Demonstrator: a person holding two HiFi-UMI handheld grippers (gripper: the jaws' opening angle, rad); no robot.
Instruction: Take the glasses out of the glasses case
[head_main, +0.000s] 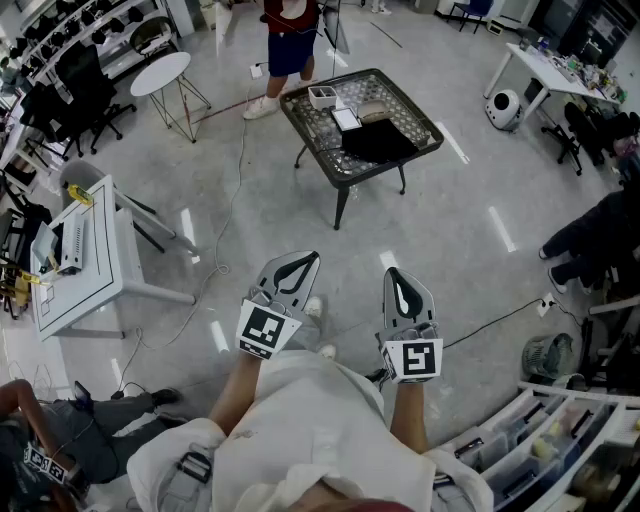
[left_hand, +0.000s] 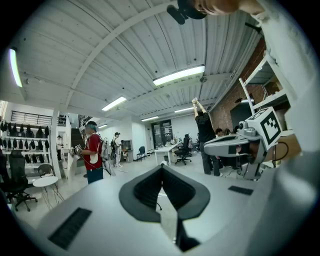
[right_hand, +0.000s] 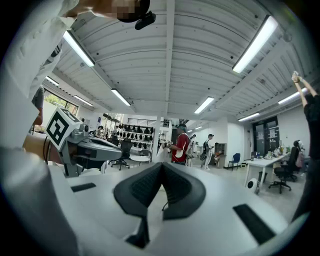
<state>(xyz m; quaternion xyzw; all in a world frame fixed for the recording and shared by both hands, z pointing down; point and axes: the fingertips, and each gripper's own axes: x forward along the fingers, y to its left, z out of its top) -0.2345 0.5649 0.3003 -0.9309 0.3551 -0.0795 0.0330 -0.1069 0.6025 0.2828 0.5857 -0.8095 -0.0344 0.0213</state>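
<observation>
In the head view, a black mesh table (head_main: 420, 118) stands far ahead on the floor. On it lie a tan glasses case (head_main: 372, 110), a black cloth (head_main: 378, 142), a white card (head_main: 346, 118) and a small white box (head_main: 322, 96). No glasses show. I hold my left gripper (head_main: 308, 258) and right gripper (head_main: 392, 272) close to my body, well short of the table, both shut and empty. The left gripper's (left_hand: 161, 167) dark pads meet at the tip in the left gripper view. The right gripper view shows the right gripper (right_hand: 162, 165) shut the same way, pointing across the room.
A person in a red shirt (head_main: 290, 30) stands behind the table. A round white table (head_main: 160, 73) and a white desk (head_main: 75, 255) are at the left. Cables cross the floor (head_main: 235, 190). Storage bins (head_main: 540, 450) and a fan (head_main: 548, 355) are at the lower right.
</observation>
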